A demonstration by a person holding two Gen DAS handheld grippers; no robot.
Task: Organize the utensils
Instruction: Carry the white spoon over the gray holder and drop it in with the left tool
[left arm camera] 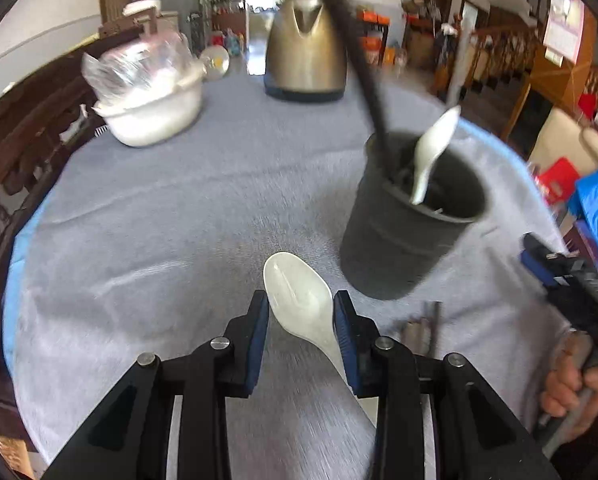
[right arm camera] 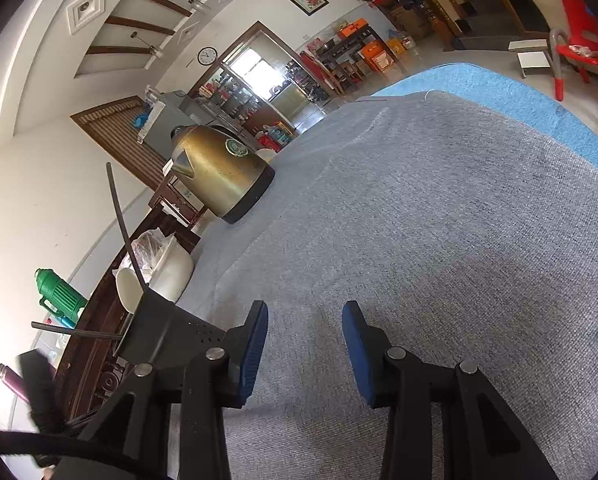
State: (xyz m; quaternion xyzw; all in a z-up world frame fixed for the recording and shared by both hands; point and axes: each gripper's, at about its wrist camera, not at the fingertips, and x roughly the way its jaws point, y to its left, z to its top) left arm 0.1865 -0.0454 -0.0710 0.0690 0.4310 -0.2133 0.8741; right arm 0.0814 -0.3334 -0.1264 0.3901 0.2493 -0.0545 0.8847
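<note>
Midway through sorting: a white ceramic soup spoon (left arm camera: 299,300) sits between the blue-padded fingers (left arm camera: 259,336) of the left gripper (left arm camera: 301,334) above the grey tablecloth (left arm camera: 179,220).

Seemingly clamped by its handle against the right-hand pad, the spoon points bowl-forward; motion blur makes the grip hard to confirm. Just ahead and to the right stands the dark cylindrical utensil holder (left arm camera: 411,220), already containing another white spoon (left arm camera: 431,152) and a long black-handled utensil (left arm camera: 355,52). The right gripper (right arm camera: 305,344) is spread wide and empty over bare cloth. A few dark sticks (left arm camera: 427,328) lie beside the holder. The next move likely calls for lifting the spoon over the rim and releasing it without tipping the holder.
</note>
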